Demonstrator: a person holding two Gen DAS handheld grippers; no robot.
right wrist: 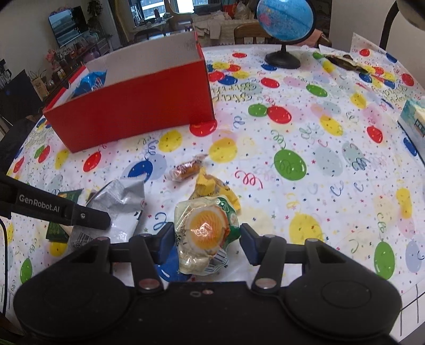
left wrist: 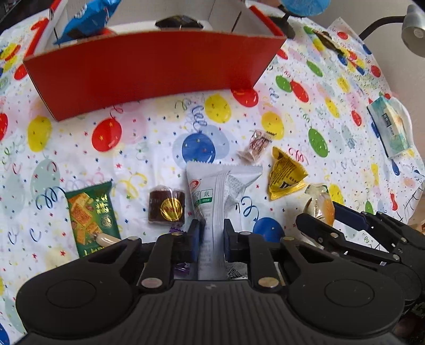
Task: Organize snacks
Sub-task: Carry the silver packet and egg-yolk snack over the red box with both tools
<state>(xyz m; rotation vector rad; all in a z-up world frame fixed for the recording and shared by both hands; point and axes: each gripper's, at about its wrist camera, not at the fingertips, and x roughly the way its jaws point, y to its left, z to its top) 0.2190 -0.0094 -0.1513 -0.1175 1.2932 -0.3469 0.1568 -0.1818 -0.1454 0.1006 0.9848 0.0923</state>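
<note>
The left tongs [left wrist: 211, 228] are clamping a crinkly white packet [left wrist: 220, 191] over the worktop [left wrist: 159, 132]. The right tongs [right wrist: 207, 238] are standing apart around a glossy round jelly cup [right wrist: 204, 233], near the red cardboard box [right wrist: 138, 106].

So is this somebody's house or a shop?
Most likely a home living or dining room: a TV on a cabinet, a globe and a balloon-print party tablecloth on the table.
</note>
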